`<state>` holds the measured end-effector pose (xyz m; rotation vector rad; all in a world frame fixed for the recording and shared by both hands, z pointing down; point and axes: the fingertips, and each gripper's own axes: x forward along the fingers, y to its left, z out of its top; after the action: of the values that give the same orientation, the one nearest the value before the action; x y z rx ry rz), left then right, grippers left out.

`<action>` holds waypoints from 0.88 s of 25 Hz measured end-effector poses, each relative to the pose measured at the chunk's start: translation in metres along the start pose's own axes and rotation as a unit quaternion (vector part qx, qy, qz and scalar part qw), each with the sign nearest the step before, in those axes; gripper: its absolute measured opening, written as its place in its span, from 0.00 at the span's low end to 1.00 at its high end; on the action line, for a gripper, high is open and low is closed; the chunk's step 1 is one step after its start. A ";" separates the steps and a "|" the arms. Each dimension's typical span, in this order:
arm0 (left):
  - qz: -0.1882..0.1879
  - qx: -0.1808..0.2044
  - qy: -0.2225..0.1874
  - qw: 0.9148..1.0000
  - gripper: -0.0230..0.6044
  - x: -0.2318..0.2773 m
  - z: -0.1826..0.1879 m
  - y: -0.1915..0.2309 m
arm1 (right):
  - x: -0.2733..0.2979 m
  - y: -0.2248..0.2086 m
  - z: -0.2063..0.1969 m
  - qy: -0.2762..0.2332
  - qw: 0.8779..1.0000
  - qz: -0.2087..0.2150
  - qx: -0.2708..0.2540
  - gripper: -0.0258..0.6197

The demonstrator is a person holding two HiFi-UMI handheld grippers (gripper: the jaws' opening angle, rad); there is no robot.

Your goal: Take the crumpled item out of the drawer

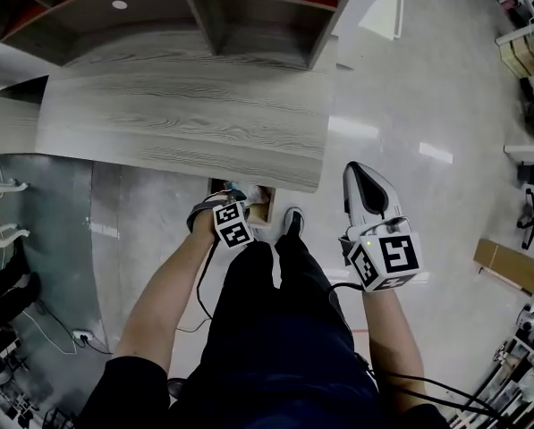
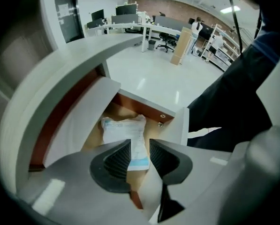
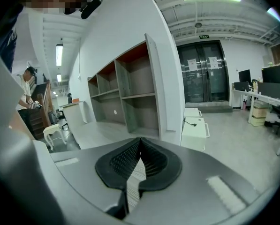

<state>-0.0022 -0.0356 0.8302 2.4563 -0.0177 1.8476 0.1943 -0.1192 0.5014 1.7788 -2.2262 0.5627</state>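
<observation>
1. Left gripper view: the left claw (image 2: 140, 149) points down into the open drawer (image 2: 147, 108), its jaws apart and pressing on nothing.
2. The crumpled item (image 2: 123, 131), a white packet with blue print, lies on the drawer's floor near the wall with two screws, and shows through the gap between the jaws.
3. Right gripper view: the right claw (image 3: 139, 146) has its jaws together and empty, and faces the shelving (image 3: 125, 93).
4. Head view: the drawer juts from under the near edge of the desk (image 1: 195, 105).

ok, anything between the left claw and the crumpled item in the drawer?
Nothing visible. The drawer is open, and the crumpled item lies uncovered inside. It shows straight through the gap of the left claw, whose jaws stand apart above it and don't touch it yet.
</observation>
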 end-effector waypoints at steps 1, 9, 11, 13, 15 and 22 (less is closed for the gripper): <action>-0.002 0.004 0.007 1.000 0.23 0.005 -0.001 0.000 | -0.002 -0.002 -0.002 0.001 1.000 -0.004 0.001 0.05; -0.008 0.036 0.037 0.999 0.22 0.029 0.001 -0.004 | -0.018 -0.018 -0.013 0.007 0.999 -0.030 0.016 0.05; 0.002 0.039 0.047 0.998 0.11 0.031 0.000 -0.002 | -0.019 -0.020 -0.014 0.007 0.999 -0.032 0.019 0.05; 0.008 0.041 0.051 0.998 0.07 0.031 -0.001 -0.001 | -0.018 -0.020 -0.015 0.007 0.999 -0.032 0.021 0.05; 0.009 0.047 0.048 0.998 0.05 0.028 0.000 -0.002 | -0.016 -0.018 -0.015 0.007 0.999 -0.030 0.020 0.05; 0.015 0.048 0.014 0.999 0.05 0.007 0.006 -0.006 | -0.004 0.003 -0.007 0.005 1.000 -0.004 0.009 0.05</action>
<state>0.0055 -0.0301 0.8351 2.5059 0.0366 1.9401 0.1916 -0.1121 0.5059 1.7874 -2.2138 0.5909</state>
